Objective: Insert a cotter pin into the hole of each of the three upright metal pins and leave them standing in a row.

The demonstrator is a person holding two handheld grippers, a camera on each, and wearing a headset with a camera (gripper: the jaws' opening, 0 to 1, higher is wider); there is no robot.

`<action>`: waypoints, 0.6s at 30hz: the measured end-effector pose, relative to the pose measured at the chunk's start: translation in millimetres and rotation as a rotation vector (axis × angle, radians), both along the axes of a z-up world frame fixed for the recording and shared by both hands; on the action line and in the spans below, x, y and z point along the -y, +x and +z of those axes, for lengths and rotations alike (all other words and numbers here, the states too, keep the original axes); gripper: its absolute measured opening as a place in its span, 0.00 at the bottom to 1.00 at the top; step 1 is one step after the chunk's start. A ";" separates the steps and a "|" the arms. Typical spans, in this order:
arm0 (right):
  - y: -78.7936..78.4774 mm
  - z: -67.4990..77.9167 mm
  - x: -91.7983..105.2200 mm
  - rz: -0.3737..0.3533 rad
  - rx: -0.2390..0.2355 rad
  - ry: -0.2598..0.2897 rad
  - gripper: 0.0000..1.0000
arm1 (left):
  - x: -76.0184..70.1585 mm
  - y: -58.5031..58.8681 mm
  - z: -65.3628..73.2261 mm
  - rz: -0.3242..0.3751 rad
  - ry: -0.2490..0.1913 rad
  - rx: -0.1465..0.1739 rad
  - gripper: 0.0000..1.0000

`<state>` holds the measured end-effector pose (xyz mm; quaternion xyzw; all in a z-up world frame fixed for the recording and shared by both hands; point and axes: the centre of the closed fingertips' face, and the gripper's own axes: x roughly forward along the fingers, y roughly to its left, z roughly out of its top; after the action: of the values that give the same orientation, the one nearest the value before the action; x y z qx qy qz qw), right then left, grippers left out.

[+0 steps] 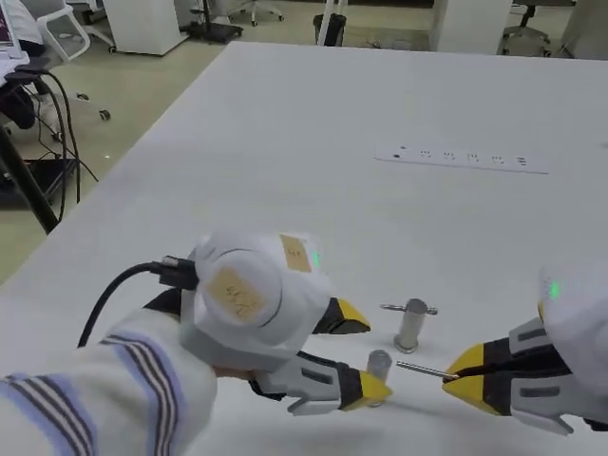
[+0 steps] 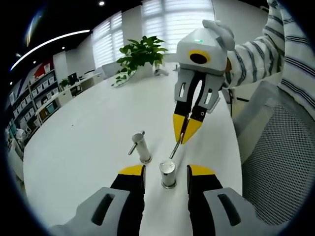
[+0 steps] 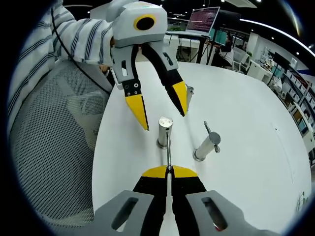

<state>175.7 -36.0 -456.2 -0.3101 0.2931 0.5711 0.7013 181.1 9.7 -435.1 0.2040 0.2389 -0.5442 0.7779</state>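
One upright metal pin [image 1: 411, 325], just beyond both tools, already carried a fitted cotter pin [image 1: 407, 308]. The left gripper [image 1: 367, 353] stood spread around a second pin [image 1: 378, 363]. The right gripper [image 1: 454, 376] pinched a loose cotter pin [image 1: 418, 370] just short of it. Two insertions seemingly were left.

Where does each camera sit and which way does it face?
Head view: on the headset, looking down at the table; striped sleeve, left gripper and right gripper show.
Left gripper view: on the left gripper, looking along its open jaws at the metal pin and right gripper.
Right gripper view: on the right gripper, looking along its cotter pin toward the left gripper.
Shared: the metal pin, seen from opposite sides.
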 end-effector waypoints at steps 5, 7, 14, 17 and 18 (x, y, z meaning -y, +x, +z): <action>1.1 0.0 -3.0 0.006 0.008 0.000 0.00 | 3.5 0.1 -5.8 -0.022 0.021 -0.008 0.21; 1.8 0.1 -4.2 0.013 0.015 -0.002 0.00 | 3.7 -0.9 -8.0 -0.031 0.035 -0.015 0.12; 4.4 1.7 -11.3 0.037 0.035 -0.005 0.00 | -0.4 1.7 -6.0 -0.016 0.035 -0.015 0.10; 6.9 1.2 -13.7 0.036 0.036 -0.005 0.00 | -0.8 1.6 -6.1 -0.015 0.033 -0.018 0.09; 7.5 0.3 -14.5 0.038 0.036 -0.008 0.00 | -0.6 1.2 -6.3 -0.014 0.031 -0.021 0.09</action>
<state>183.2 -21.5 -455.9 -0.3287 0.2767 0.5776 0.6941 182.3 10.3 -441.4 0.2123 0.2539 -0.5478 0.7683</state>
